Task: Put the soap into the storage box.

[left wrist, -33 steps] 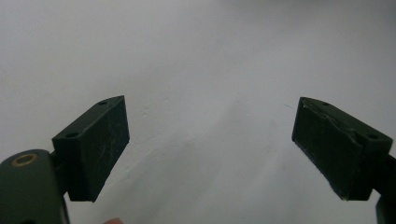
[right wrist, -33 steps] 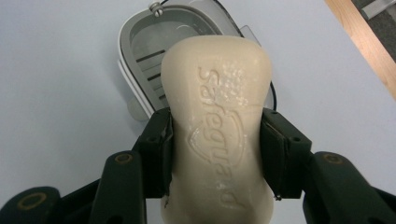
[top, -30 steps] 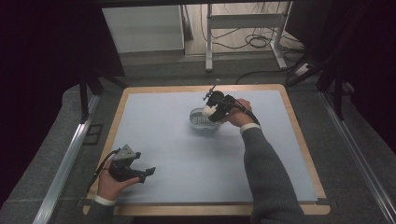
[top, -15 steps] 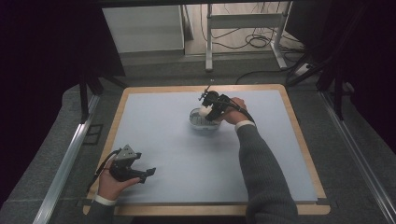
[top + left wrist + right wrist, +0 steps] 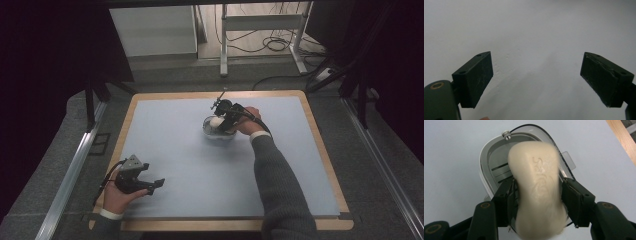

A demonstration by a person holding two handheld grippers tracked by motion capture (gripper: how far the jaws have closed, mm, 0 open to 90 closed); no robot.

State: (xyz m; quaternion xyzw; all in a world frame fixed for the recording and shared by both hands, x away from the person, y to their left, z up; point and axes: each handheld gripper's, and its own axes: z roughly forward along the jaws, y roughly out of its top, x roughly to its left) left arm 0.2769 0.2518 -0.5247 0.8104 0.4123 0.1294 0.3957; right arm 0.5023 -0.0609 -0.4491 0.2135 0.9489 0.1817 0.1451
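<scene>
Right gripper view: soap bar over soap dish
Soap bar [image 5: 537,192] between right gripper [image 5: 537,195] jaws, just opening slightly, above soap dish [image 5: 487,162]; left gripper [image 5: 536,75] wide open, empty.

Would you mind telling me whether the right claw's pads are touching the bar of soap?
Cannot tell. In the right gripper view the right claw has a pad on each side of the soap, but blur hides any contact or gap.

Dim room; grey carpet floor [image 5: 380,165]; metal desk frame [image 5: 260,22] behind; floor cables [image 5: 272,45].

Cream soap bar [image 5: 539,192] over soap dish [image 5: 491,157]
</scene>
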